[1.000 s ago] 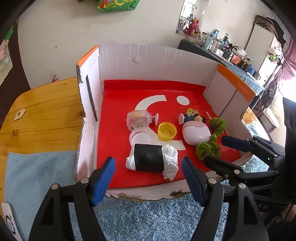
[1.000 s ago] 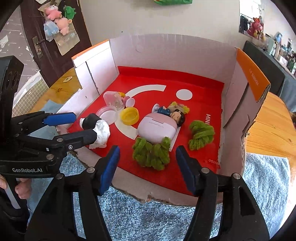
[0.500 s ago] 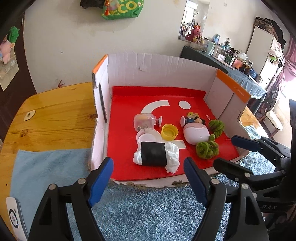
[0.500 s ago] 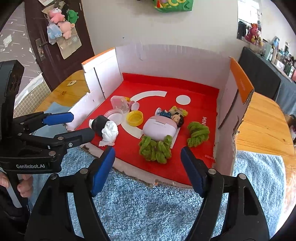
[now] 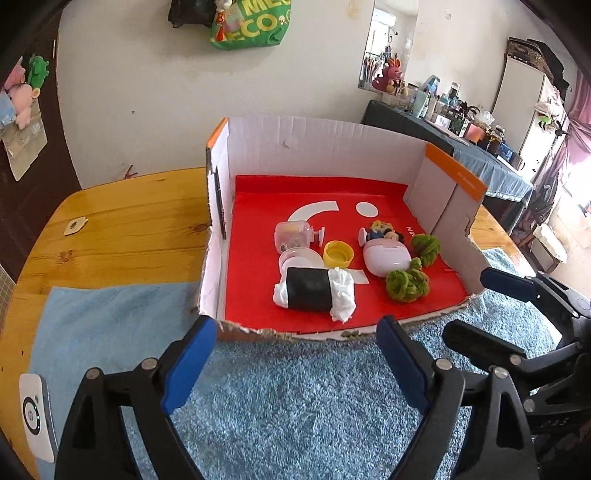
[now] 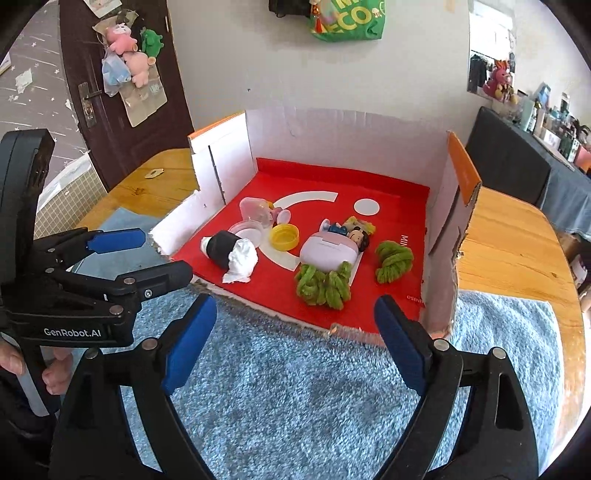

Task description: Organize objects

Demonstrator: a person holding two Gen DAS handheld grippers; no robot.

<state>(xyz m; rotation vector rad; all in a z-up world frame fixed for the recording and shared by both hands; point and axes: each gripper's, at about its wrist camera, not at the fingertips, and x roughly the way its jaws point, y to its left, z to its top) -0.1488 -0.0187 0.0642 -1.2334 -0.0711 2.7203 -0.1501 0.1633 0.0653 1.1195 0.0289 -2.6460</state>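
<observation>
A fluffy blue rug [image 5: 303,387] covers the round wooden table [image 5: 122,229]. A green printed bag [image 6: 347,22] hangs on the white wall, and plush toys [image 6: 129,55] hang on the dark door.

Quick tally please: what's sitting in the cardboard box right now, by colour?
Green yarn bundles: 2
Yellow cap: 1
Pink case: 1
Black roll with white tissue: 1
Clear container: 1
Clear lid: 1
Small multicoloured figure: 1
Total: 8
</observation>
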